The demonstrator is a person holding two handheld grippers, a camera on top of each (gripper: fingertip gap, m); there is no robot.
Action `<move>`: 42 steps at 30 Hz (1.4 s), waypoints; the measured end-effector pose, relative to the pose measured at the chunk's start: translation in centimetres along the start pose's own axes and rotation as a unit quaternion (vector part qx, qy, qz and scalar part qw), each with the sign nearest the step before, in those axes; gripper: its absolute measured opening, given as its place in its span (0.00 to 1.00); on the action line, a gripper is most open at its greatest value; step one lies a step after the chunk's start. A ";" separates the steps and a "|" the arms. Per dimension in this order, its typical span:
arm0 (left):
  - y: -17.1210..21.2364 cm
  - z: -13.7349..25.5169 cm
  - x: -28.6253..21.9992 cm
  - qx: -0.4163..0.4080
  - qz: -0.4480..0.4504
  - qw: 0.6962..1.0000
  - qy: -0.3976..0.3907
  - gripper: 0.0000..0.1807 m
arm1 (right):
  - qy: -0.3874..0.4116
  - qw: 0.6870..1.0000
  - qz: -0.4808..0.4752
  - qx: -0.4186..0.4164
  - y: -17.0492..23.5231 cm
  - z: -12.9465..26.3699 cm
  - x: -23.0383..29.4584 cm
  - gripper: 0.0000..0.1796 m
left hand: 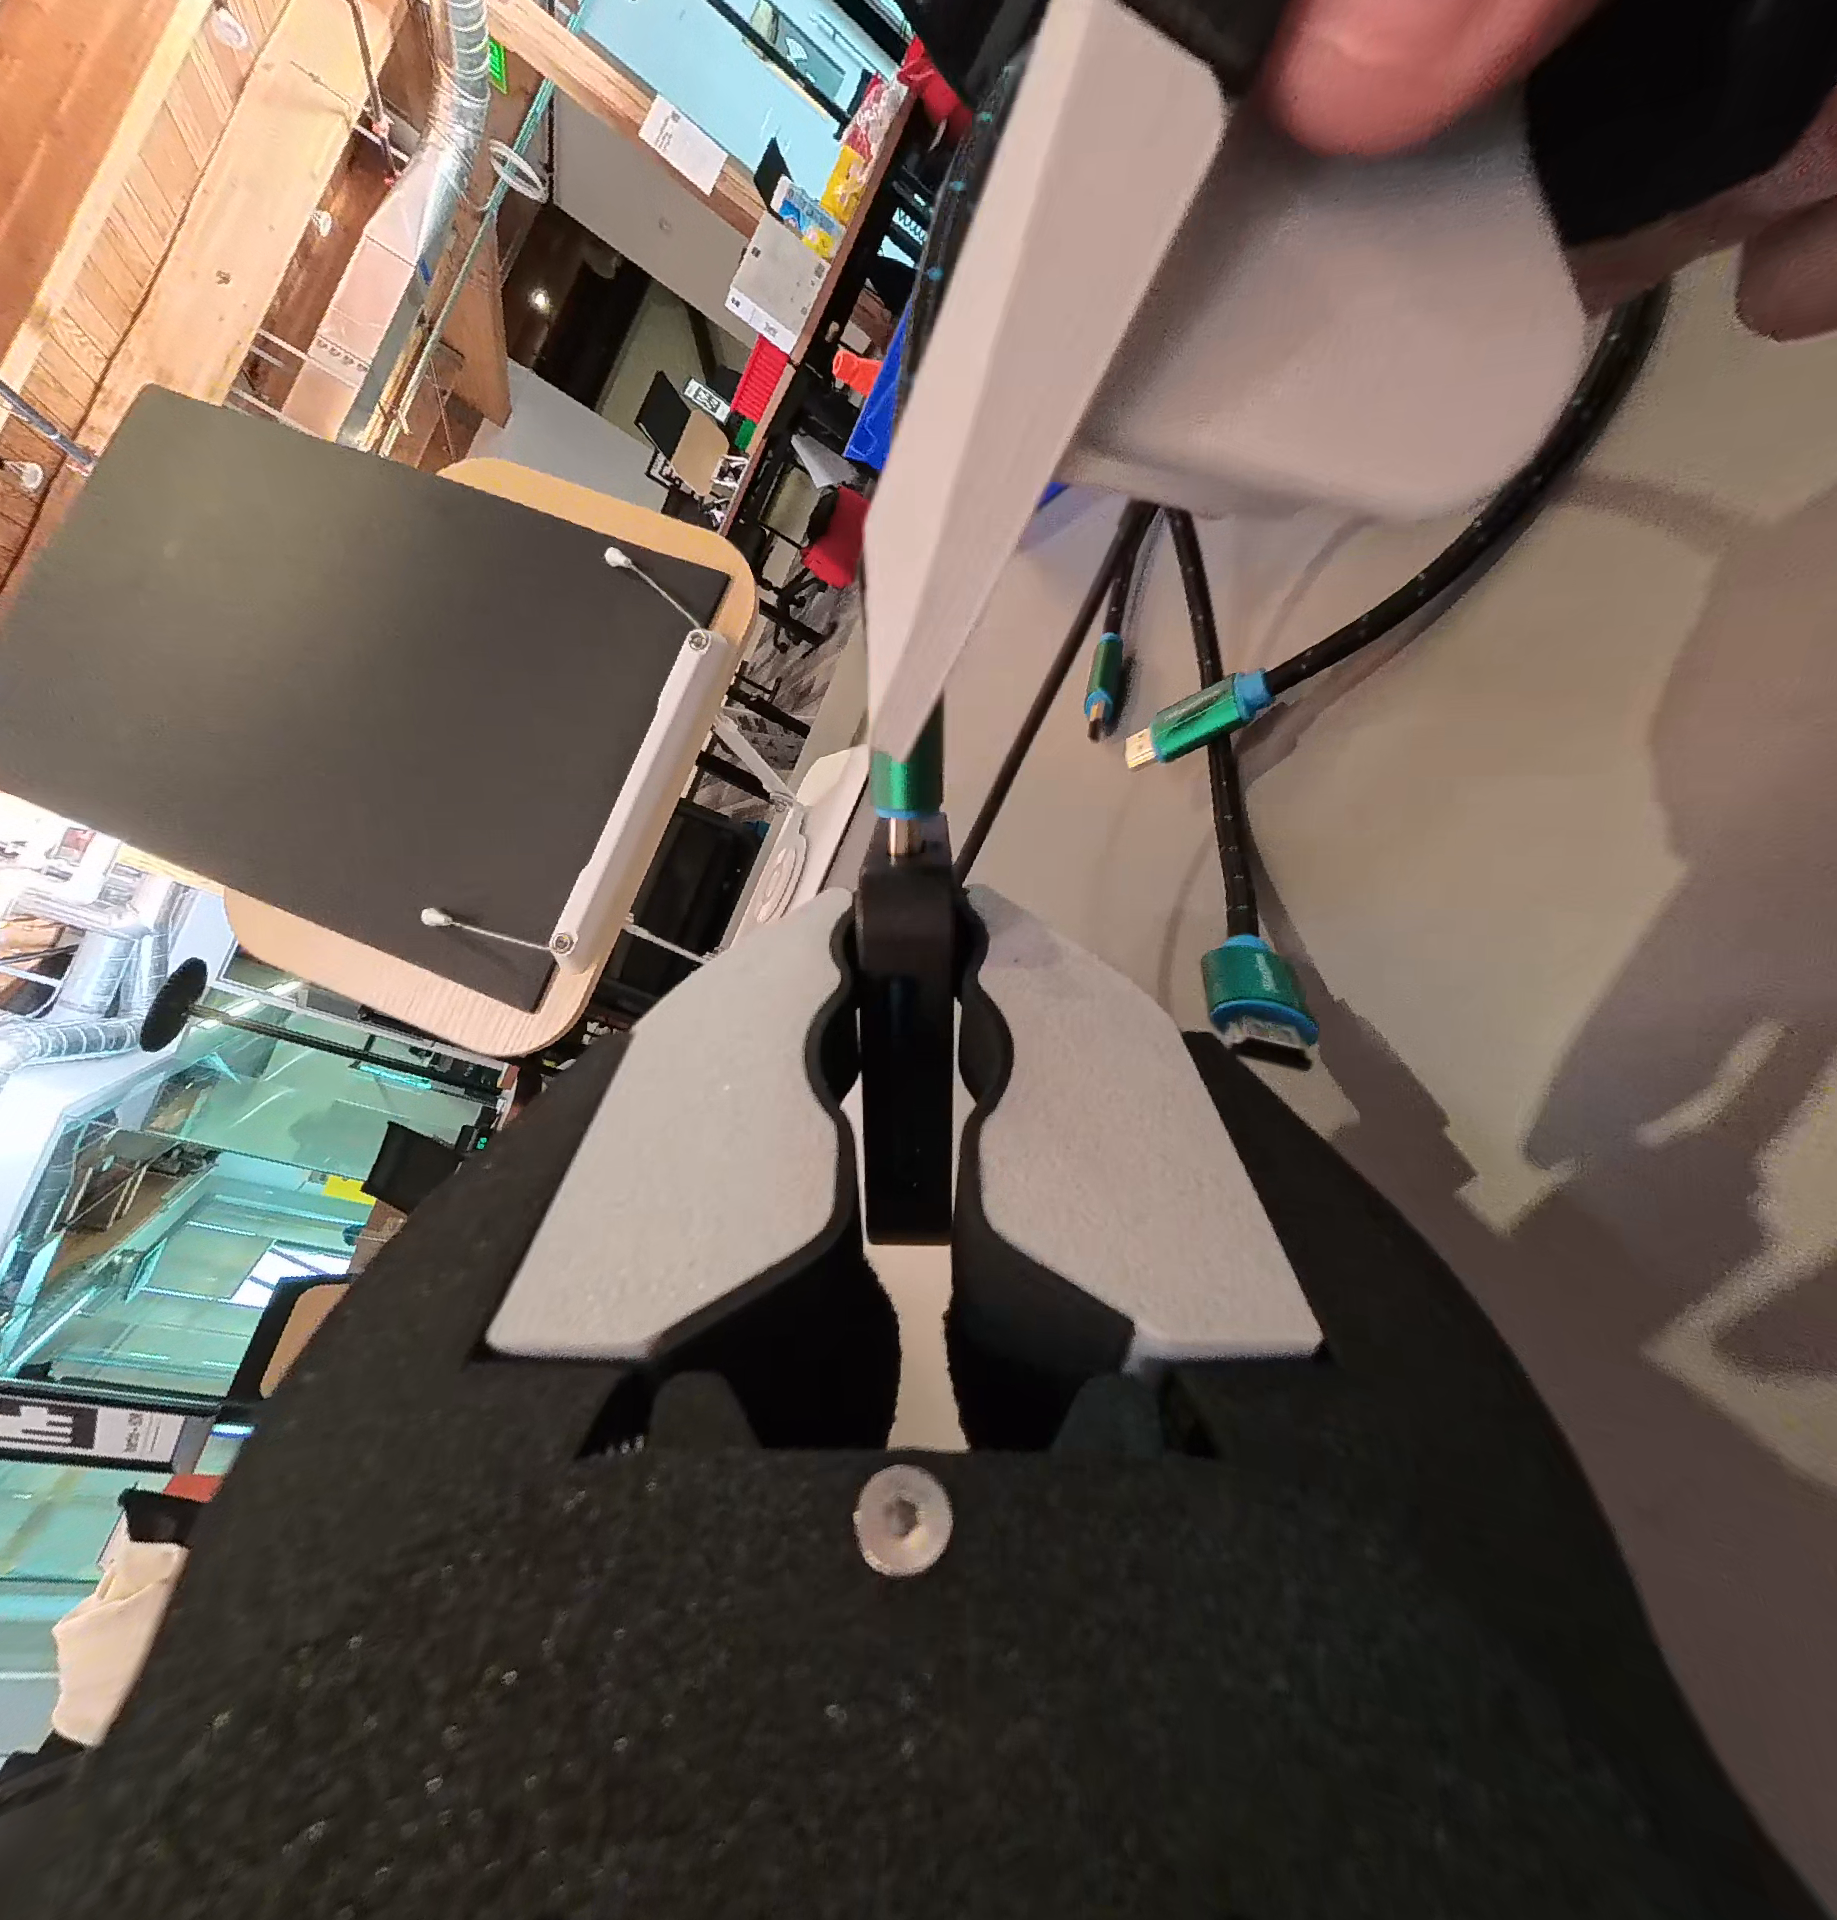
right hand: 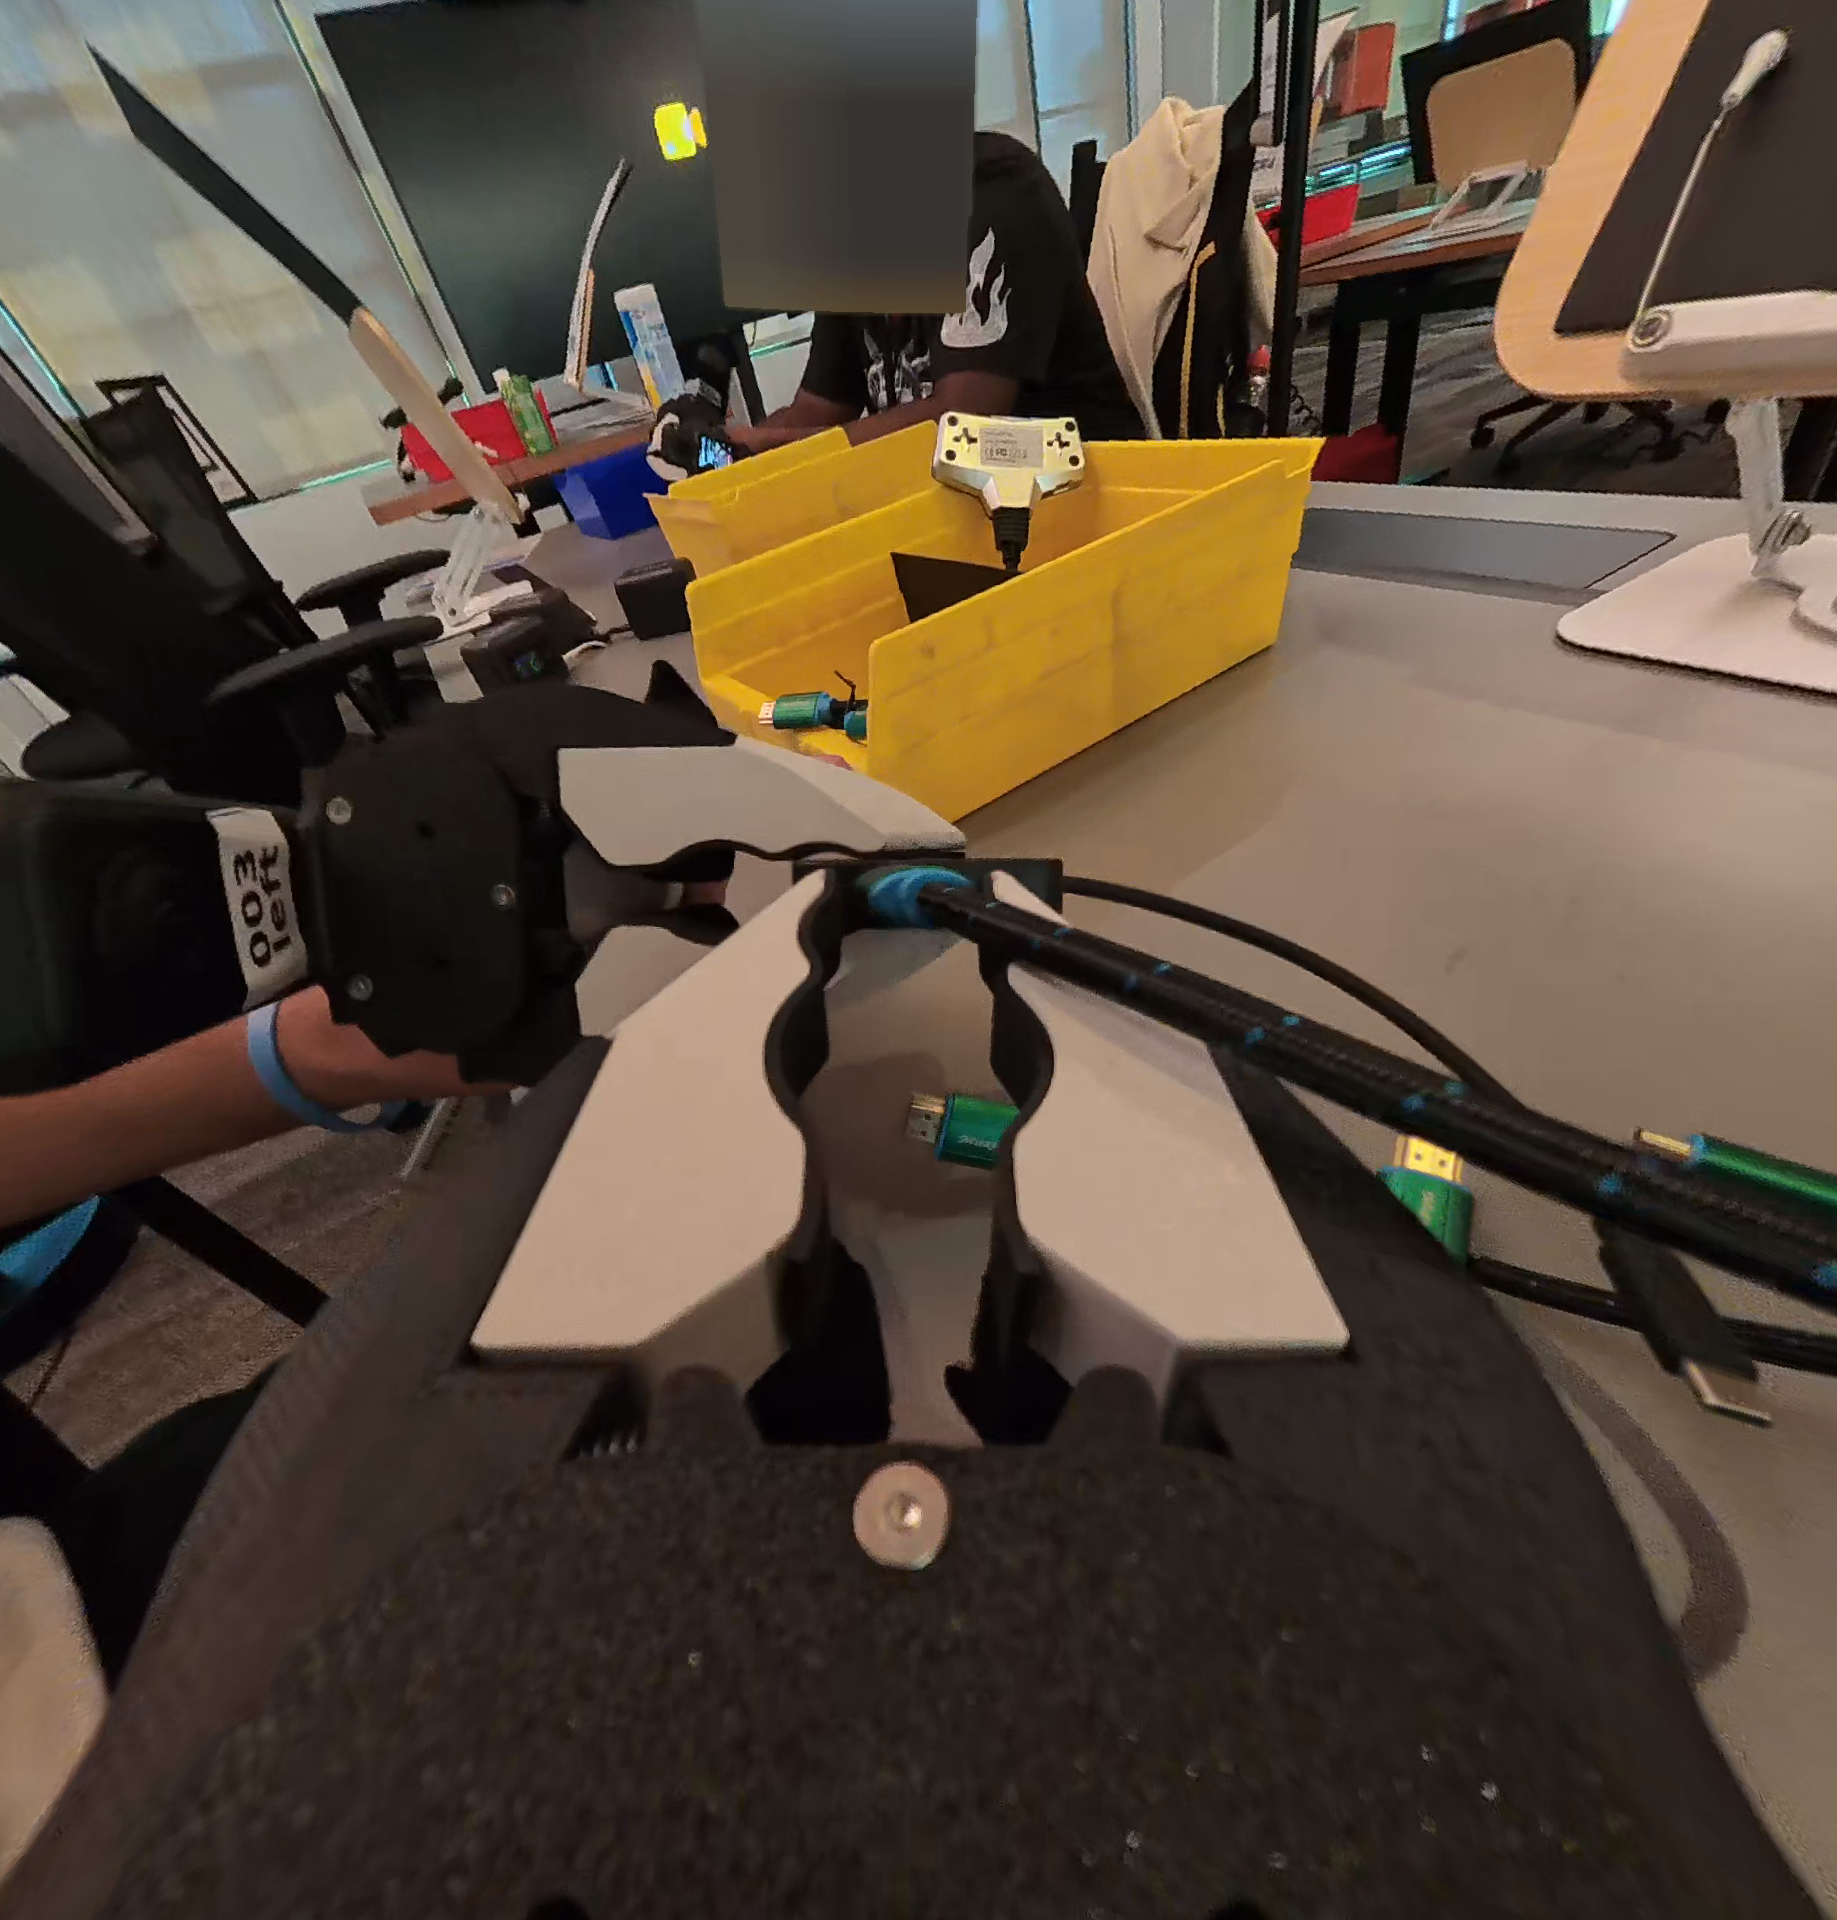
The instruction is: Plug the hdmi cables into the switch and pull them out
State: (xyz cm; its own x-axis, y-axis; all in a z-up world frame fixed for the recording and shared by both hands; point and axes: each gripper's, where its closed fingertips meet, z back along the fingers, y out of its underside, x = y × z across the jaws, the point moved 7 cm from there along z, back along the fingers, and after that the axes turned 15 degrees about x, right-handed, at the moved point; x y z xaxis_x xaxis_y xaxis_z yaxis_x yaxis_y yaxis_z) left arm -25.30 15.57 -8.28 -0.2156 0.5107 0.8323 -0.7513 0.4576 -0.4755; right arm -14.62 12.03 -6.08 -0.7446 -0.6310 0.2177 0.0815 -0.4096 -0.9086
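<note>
**Plug at the switch port**

Left wrist view: the left gripper [left hand: 906, 935] is clamped on the black switch [left hand: 901, 1081], holding it edge-on and steady, probably so a port faces the incoming plug. The right gripper [left hand: 898, 727] reaches in from above with a green plug [left hand: 901, 781], its metal tip just at the port; whether it is seated I cannot tell. Spare plugs [left hand: 1194, 717] lie loose on the table [left hand: 1516, 831].

Right wrist view: the right gripper [right hand: 909, 899] pinches the plug's blue collar at its tips, its braided cable [right hand: 1309, 1049] trailing right. The left gripper [right hand: 685, 831] meets it from the left. The yellow bin [right hand: 997, 665] behind holds a green plug [right hand: 805, 713] in its front compartment; a silver adapter [right hand: 1007, 452] rests on its divider.
</note>
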 end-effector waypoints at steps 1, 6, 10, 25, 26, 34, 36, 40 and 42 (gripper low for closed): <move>-0.1 0.0 0.0 0.000 0.000 1.000 0.000 0.08 | 0.002 1.000 -0.004 -0.001 0.0 0.0 0.0 0.13; -0.4 -0.1 -0.2 0.007 0.020 1.000 0.013 0.08 | 0.009 1.000 0.005 0.007 0.1 0.4 -0.1 0.12; -0.5 -0.3 -0.3 0.036 0.041 0.998 0.018 0.07 | 0.048 0.998 0.027 0.004 0.2 0.1 0.2 0.12; 0.2 -1.0 1.7 -0.001 0.171 0.984 0.054 0.08 | -0.010 0.997 0.071 -0.031 -0.1 1.4 -0.6 0.18; 0.8 -1.1 2.4 -0.005 0.214 0.975 0.065 0.08 | -0.003 0.996 0.079 -0.039 -0.1 1.9 -0.9 0.20; 3.6 0.7 6.5 -0.188 0.536 0.798 0.202 0.07 | 0.009 0.997 -0.059 -0.049 0.1 4.5 -6.5 0.31; 3.3 0.9 6.6 -0.231 0.570 0.753 0.235 0.07 | -0.012 0.996 -0.091 -0.017 0.9 3.1 -6.4 0.40; 2.2 0.9 5.8 -0.295 0.622 0.657 0.308 0.08 | -0.137 0.981 -0.139 -0.019 0.7 0.6 -3.5 0.43; 1.5 0.9 5.2 -0.310 0.634 0.625 0.334 0.08 | -0.161 0.978 -0.132 -0.024 0.1 -0.3 -2.2 0.41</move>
State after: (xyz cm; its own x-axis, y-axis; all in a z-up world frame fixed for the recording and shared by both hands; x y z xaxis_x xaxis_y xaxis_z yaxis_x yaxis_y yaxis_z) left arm -28.06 18.27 -4.38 0.0714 0.8442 -0.5313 0.1899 -0.5344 -0.8236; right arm -13.16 13.64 -6.76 -0.4876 -0.6849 0.5413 -0.1224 -0.5603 -0.8192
